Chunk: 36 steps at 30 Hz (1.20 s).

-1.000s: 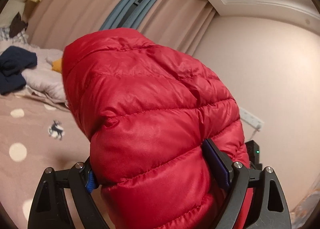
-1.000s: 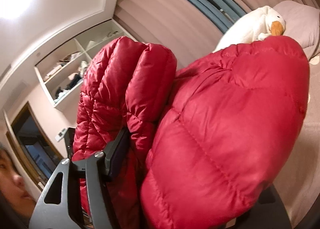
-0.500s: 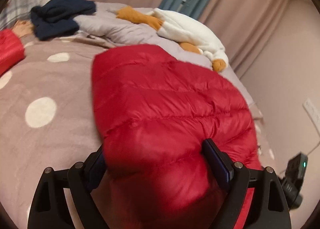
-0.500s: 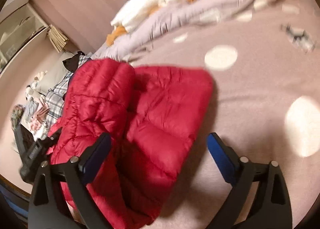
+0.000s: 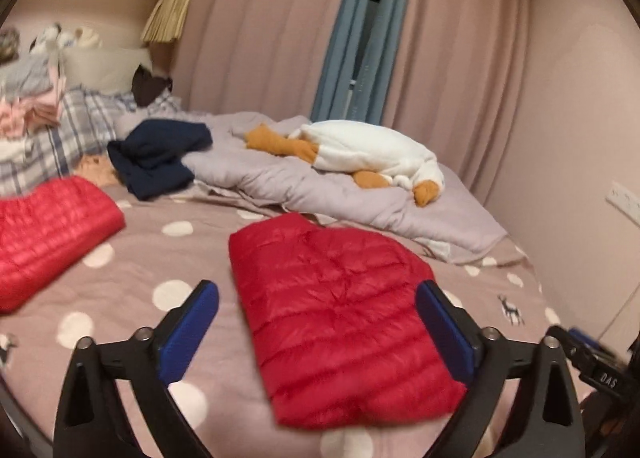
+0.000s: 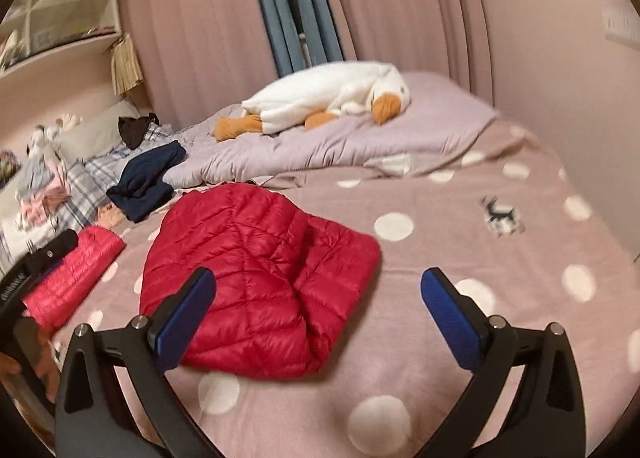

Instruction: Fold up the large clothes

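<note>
I see the red quilted puffer jacket lying folded into a plump, roughly rectangular bundle on the pink polka-dot bedspread, its glossy shell ribbed with stitched channels. My left gripper has just been opening: its 2 blue-padded jaws stand wide on either side of the bundle, clear of it, gripping nothing. My right gripper has likewise just spread fully; the jacket lies beyond and partly behind its left pad, and nothing is held. A second red quilted piece lies flat to the left. Behind are a rumpled lilac duvet, a soft white plush goose and crumpled navy clothing.
</note>
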Each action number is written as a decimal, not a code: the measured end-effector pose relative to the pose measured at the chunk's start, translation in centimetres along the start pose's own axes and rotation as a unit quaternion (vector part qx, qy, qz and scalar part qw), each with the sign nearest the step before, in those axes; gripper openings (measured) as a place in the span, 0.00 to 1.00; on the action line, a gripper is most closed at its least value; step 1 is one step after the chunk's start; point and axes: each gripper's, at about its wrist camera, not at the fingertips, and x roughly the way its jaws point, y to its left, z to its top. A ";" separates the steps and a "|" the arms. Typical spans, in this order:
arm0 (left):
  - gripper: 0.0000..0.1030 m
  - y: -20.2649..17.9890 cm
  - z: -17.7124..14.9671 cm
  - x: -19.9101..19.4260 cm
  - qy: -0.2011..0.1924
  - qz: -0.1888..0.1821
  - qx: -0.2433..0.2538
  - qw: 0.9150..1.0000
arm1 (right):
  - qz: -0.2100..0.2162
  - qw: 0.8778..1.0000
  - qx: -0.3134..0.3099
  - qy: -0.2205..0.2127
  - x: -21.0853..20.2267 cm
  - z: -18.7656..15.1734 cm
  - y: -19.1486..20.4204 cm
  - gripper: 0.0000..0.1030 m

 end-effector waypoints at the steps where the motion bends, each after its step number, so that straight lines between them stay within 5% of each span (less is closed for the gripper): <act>1: 0.96 -0.1 -0.1 -0.7 -0.008 -0.004 0.005 1.000 | -0.005 1.000 -0.011 -0.003 -0.7 0.0 0.4 1.00; 8: 0.99 -0.8 -0.5 -4.3 -0.054 0.003 0.029 0.998 | -0.044 0.997 -0.062 -0.026 -4.1 -0.8 2.2 1.00; 13: 0.99 0.0 -0.4 -4.9 -0.052 -0.019 0.009 0.998 | -0.046 0.996 -0.060 -0.042 -5.3 -0.8 2.5 1.00; 20: 0.99 0.5 -0.4 -4.2 -0.040 0.011 0.005 0.999 | -0.046 0.997 -0.032 -0.047 -5.6 -0.8 2.2 1.00; 36: 0.99 0.0 -0.6 -4.6 -0.035 0.010 0.024 0.999 | -0.064 0.997 -0.016 -0.043 -5.5 -0.6 1.4 1.00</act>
